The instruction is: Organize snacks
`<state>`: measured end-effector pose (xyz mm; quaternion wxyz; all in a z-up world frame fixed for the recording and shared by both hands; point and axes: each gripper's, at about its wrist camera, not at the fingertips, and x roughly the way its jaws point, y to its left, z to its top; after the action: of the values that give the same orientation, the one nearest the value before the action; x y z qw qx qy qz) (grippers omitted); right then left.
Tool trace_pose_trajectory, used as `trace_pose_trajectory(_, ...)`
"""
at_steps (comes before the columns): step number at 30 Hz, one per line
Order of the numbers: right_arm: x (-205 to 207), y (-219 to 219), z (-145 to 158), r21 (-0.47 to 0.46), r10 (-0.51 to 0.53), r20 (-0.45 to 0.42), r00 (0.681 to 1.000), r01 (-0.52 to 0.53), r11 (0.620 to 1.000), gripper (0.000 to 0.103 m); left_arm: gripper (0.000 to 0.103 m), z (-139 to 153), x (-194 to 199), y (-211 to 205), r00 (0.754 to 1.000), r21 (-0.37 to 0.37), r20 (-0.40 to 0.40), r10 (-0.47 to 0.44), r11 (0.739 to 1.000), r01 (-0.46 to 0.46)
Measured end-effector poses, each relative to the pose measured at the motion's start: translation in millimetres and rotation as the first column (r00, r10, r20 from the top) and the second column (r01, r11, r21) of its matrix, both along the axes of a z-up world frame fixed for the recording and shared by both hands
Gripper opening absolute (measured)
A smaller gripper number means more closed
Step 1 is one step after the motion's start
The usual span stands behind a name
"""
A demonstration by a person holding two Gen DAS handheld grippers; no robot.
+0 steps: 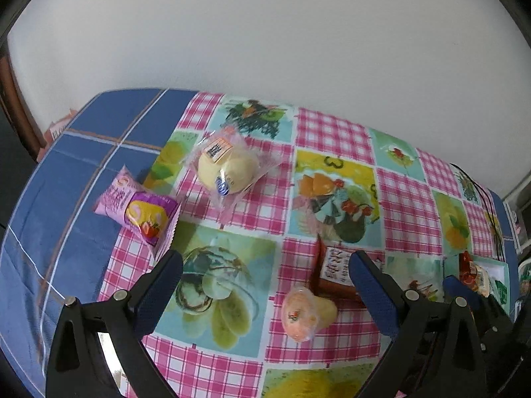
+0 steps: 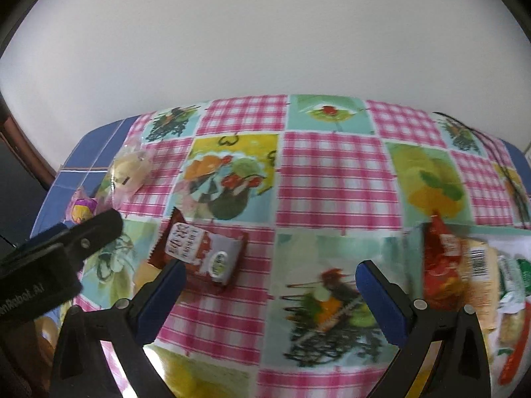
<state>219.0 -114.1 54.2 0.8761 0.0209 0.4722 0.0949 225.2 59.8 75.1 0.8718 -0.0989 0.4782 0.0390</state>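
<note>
Left gripper: we see our left gripper (image 1: 265,293) with its blue-padded fingers spread wide and nothing between them; it hangs over the patterned tablecloth (image 1: 335,132), above a green fruit panel.
Right gripper: our right gripper (image 2: 270,295) likewise has its fingers wide apart and empty; it hovers over a panel printed with greens; the left tool shows at the left edge of this view as a black body.
Pink packet: a pink and purple snack packet (image 1: 139,207) lies at the left, half on the blue checked cloth (image 1: 83,165) and half on the pink check; just beyond our left finger (image 1: 159,295).
Round bun: a pale yellow bun in clear wrap (image 1: 227,169) rests farther back, near the pink packet but apart from it; a barcode label faces up.
Orange pouch: a small orange and yellow wrapped snack (image 1: 303,311) lies between our left gripper's fingers in the view, on the cloth below them.
Brown packet: a brown-red packet with white lettering (image 2: 202,250) lies flat just beyond the right gripper's left finger (image 2: 162,298); the orange pouch sits beside it.
Snack pile: at the right edge we see a red packet (image 2: 443,265) leaning against a tan barcoded one (image 2: 479,265) and a green and white one (image 2: 512,275); they overlap in a heap; whether a tray holds them we cannot tell.
Backdrop: a plain white wall (image 2: 265,33) stands behind the table.
</note>
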Motion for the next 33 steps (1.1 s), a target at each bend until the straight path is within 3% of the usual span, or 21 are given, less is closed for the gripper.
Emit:
trace_pose_trajectory(12,11.5,39.4,-18.2,0.028,0.017,0.025,1.0,-0.017,0.999,0.103,0.1,-16.8,4.3,26.7,0.999,-0.137,-0.002,0.052,0.989,-0.051)
trace_pose_trajectory(22,21.3,57.0,-31.6,0.03,0.014,0.026,1.0,-0.015,0.999,0.103,0.1,-15.4,2.9,30.4,0.998,-0.127,0.005,0.07,0.99,-0.068)
trace_pose_trajectory(33,24.4,32.3,-37.6,0.014,-0.028,-0.004,1.0,0.028,1.0,0.103,0.1,-18.3,3.2,18.6,0.999,-0.094,-0.007,0.045,0.995,-0.045)
